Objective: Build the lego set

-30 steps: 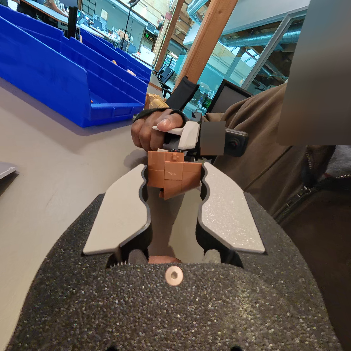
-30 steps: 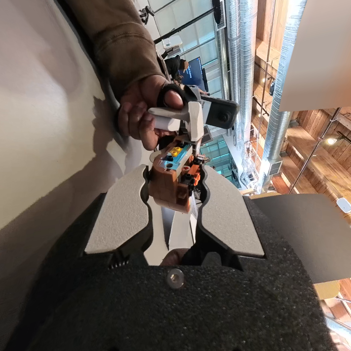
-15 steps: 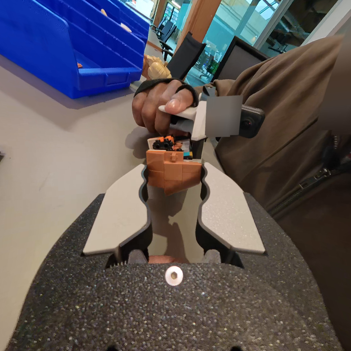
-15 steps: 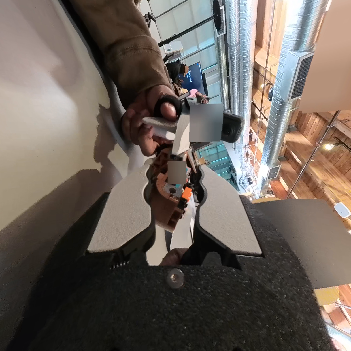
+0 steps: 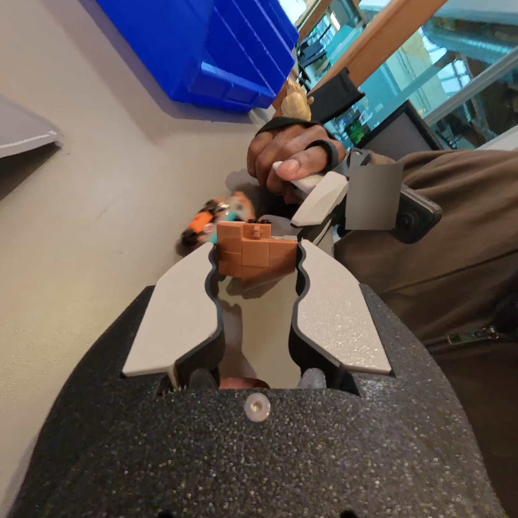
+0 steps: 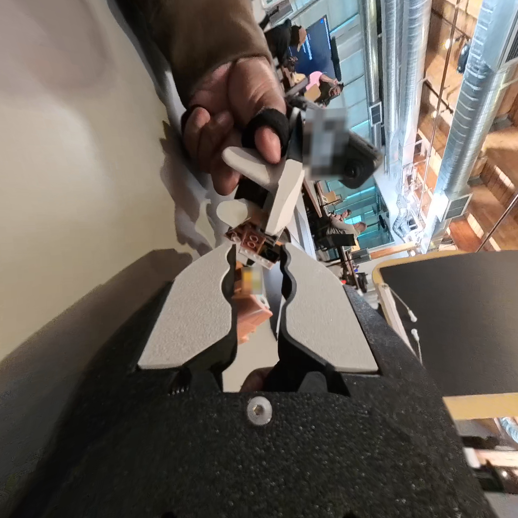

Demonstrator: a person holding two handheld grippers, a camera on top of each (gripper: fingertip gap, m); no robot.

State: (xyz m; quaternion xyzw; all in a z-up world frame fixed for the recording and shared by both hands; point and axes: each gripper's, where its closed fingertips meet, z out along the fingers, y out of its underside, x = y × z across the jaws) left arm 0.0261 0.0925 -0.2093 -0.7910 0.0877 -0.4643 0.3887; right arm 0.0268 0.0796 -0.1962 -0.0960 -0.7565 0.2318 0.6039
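The left gripper (image 5: 255,253), seen in the centre of the left wrist view, has flat grey fingers (image 5: 179,314) with wavy inner edges and a grainy black body. The fingers are closed on the brown lego block (image 5: 256,256), a stepped piece of smooth square tiles, held at their tips.

In the right wrist view the right gripper (image 6: 256,258) has its fingers narrowly apart, and the small lego assembly (image 6: 251,305), brown and orange and blurred, sits between them; I cannot tell if they press it.

In the upper middle of the left wrist view a glossy blue plastic bin (image 5: 201,53) stands on the matte beige surface (image 5: 84,196); its content is not visible.
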